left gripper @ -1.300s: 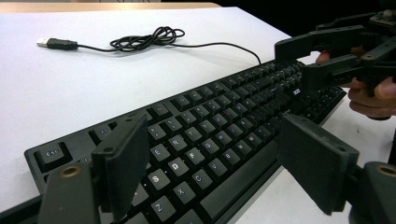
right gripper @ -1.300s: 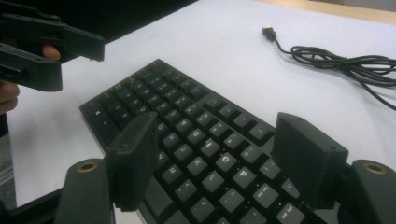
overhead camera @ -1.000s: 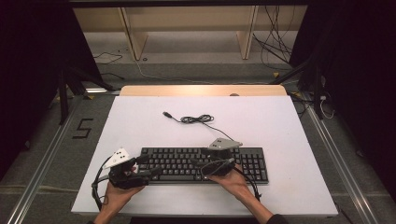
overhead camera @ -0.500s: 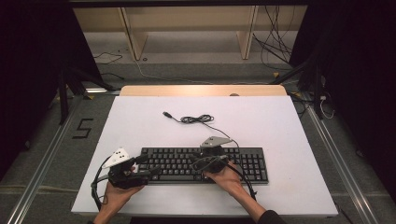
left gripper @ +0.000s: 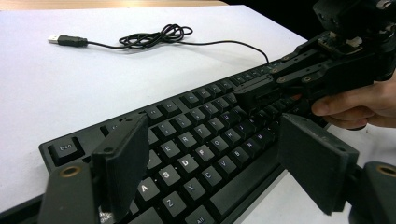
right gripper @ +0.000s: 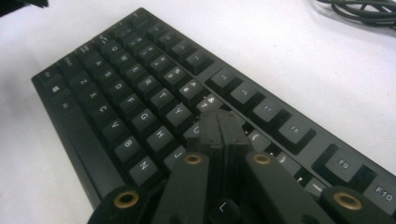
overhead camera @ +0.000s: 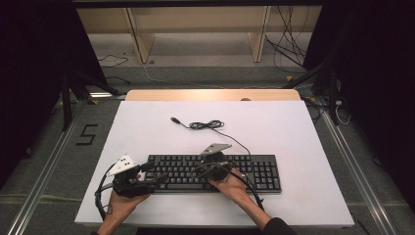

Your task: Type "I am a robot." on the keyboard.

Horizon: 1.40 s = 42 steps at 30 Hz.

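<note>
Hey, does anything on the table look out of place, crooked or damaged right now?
Nothing looks damaged or spilled. The keyboard lies square to the table edge. Its cable sits loosely bunched on the white table, its USB plug connected to nothing. The right tool, jaws shut, rests on the keys; the left tool is open.

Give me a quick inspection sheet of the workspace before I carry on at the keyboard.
Surface: white table, bare around the work.
Job's things: black keyboard lying flat near the front edge.
Clutter: nothing seen.
Grippers: left gripper open, jaws straddling the keyboard's left end; right gripper shut, jaws together over the keys near U and J.
Cables: keyboard cable runs back to a loose coil, USB plug unplugged on the table.
Surroundings: wooden shelf frame and floor cables behind; dark at both sides.
</note>
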### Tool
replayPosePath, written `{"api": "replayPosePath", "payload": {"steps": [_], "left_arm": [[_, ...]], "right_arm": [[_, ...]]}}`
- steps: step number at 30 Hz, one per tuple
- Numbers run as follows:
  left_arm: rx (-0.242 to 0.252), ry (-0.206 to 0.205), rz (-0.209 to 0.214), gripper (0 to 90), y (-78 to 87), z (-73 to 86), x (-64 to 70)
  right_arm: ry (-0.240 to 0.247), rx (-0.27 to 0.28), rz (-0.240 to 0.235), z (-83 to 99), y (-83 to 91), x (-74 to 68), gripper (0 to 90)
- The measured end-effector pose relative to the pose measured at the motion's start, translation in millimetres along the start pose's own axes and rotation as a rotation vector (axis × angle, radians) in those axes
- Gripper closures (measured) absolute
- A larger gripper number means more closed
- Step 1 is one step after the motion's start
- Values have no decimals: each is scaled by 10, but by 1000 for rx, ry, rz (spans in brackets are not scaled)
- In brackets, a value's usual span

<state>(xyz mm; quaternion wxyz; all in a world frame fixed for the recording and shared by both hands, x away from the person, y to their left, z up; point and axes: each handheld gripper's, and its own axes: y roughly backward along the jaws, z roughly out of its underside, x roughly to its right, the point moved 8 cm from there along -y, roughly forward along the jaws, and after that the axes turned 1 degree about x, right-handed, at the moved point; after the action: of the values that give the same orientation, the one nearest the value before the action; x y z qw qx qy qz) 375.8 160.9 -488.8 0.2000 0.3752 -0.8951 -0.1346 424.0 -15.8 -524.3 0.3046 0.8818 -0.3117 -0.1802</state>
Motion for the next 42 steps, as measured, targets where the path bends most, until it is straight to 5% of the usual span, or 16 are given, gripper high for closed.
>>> {"api": "replayPosePath", "payload": {"steps": [18, 26, 33, 42], "left_arm": [[1, 4, -8, 247, 6, -2, -16], [6, 9, -16, 248, 26, -11, -52], [5, 14, -27, 248, 45, -12, -87], [-15, 26, -58, 304, 61, 8, -145]], "right_arm": [[24, -38, 51, 44, -91, 27, 900], [-33, -13, 31, 13, -46, 45, 885], [-54, 82, 7, -87, 160, 74, 628], [-57, 152, -10, -87, 419, 107, 456]]}}
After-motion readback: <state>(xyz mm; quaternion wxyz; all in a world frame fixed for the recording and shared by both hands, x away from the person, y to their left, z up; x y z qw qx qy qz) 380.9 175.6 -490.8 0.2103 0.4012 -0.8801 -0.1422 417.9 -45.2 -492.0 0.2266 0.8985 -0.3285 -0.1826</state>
